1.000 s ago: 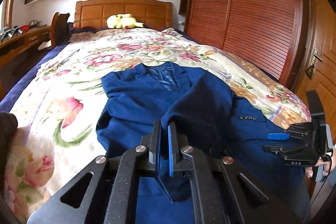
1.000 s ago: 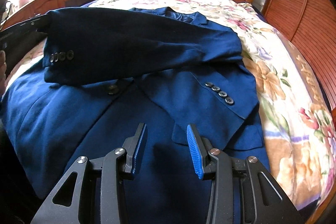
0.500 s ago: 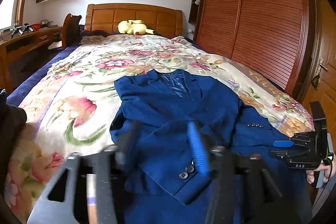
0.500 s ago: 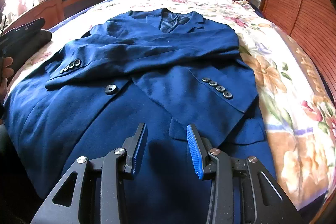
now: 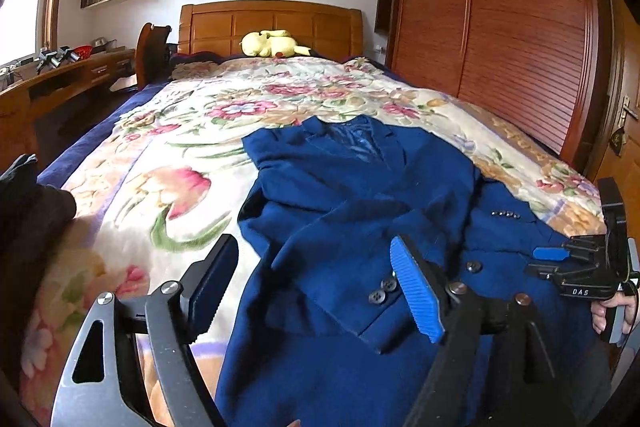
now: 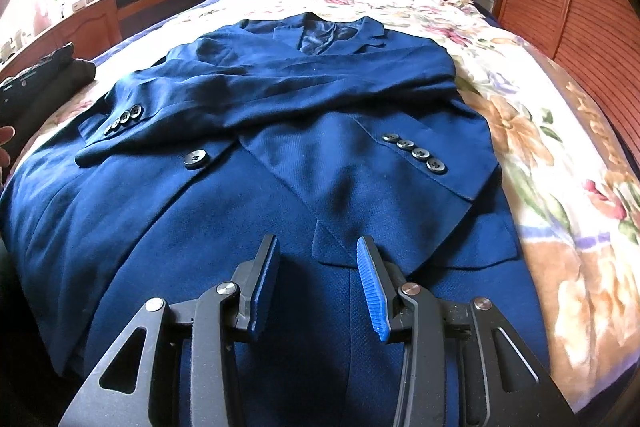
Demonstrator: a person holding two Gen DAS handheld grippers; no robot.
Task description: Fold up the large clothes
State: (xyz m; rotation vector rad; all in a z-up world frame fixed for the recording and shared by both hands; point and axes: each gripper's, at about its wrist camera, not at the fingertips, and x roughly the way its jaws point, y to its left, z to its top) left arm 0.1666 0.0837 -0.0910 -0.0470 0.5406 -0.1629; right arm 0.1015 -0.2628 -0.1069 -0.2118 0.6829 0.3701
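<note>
A navy suit jacket lies face up on the floral bedspread, collar toward the headboard. Both sleeves are folded across its chest, one cuff at the left and the other cuff at the right in the right wrist view. My left gripper hovers over the nearer cuff with its jaws opening wide; the pads touch no cloth. My right gripper stands open above the jacket's lower front, with nothing between its fingers. It also shows in the left wrist view as a black gripper at the right edge.
A yellow plush toy rests by the wooden headboard. Slatted wardrobe doors run along the bed's right side. To the left stand a desk and a chair. Dark clothing lies at the bed's near left.
My left gripper was shut on a sleeve a second ago. It has let go and spread wide, and the sleeve now lies across the jacket's front. The right gripper stays open.
</note>
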